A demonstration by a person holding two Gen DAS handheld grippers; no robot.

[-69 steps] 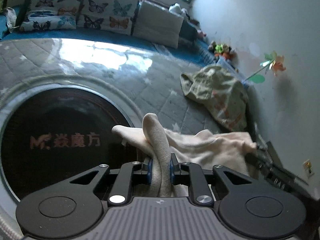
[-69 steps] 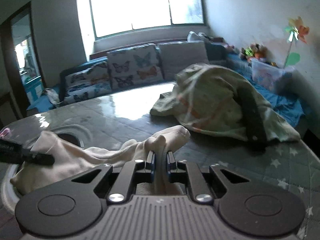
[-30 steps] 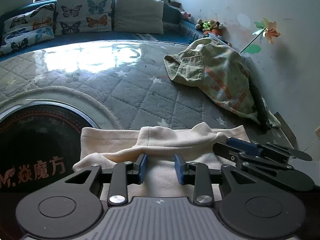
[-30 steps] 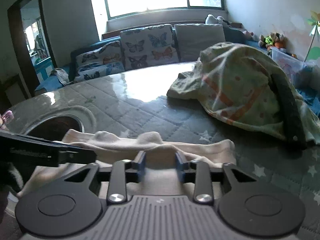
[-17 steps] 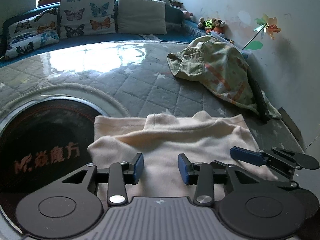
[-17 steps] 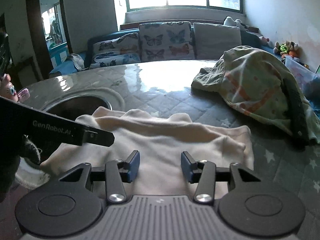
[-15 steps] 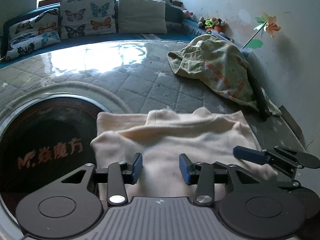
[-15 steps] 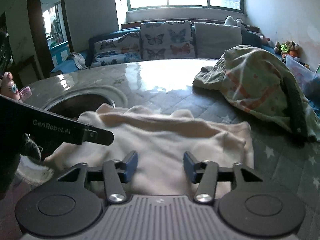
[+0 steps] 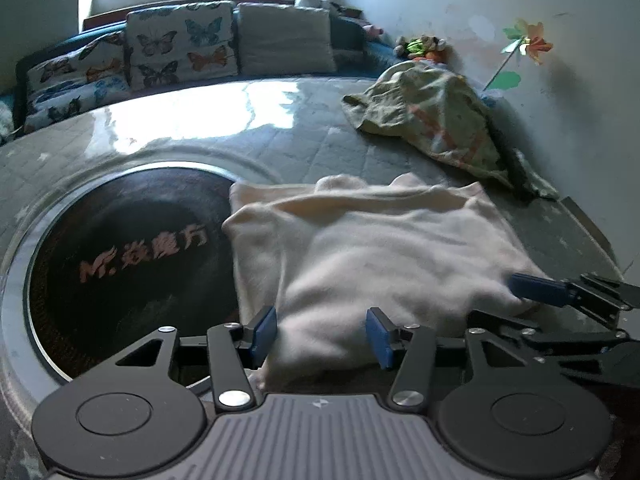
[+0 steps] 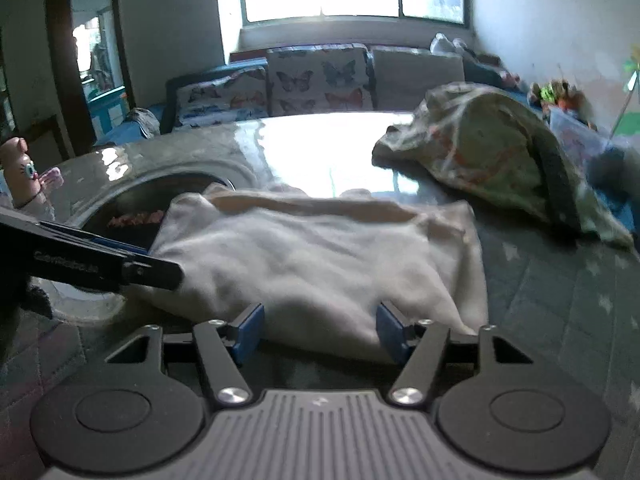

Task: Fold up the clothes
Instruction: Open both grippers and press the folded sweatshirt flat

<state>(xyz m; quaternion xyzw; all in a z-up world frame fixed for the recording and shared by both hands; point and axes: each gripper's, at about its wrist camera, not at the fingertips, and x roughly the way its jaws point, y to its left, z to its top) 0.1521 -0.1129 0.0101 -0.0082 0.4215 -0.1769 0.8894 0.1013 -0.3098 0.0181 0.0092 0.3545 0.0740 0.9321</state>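
A cream garment (image 9: pixel 372 248) lies folded flat on the grey quilted table, its left part over the dark round inset. It also shows in the right wrist view (image 10: pixel 320 256). My left gripper (image 9: pixel 322 336) is open and empty at the garment's near edge. My right gripper (image 10: pixel 320 332) is open and empty at the same near edge, further right; it shows at the right of the left wrist view (image 9: pixel 560 300). A crumpled green patterned garment (image 9: pixel 432 120) lies at the far right, also in the right wrist view (image 10: pixel 492 152).
The dark round inset (image 9: pixel 132 256) with printed lettering sits in the table at left. A sofa with butterfly cushions (image 9: pixel 180 44) runs behind the table. A wall with a paper pinwheel (image 9: pixel 524 44) stands close on the right. A pink toy (image 10: pixel 24 172) is at far left.
Both grippers let go of the cream garment, opened wide and drew back toward its near edge. The garment went from held up and bunched to lying flat and folded.
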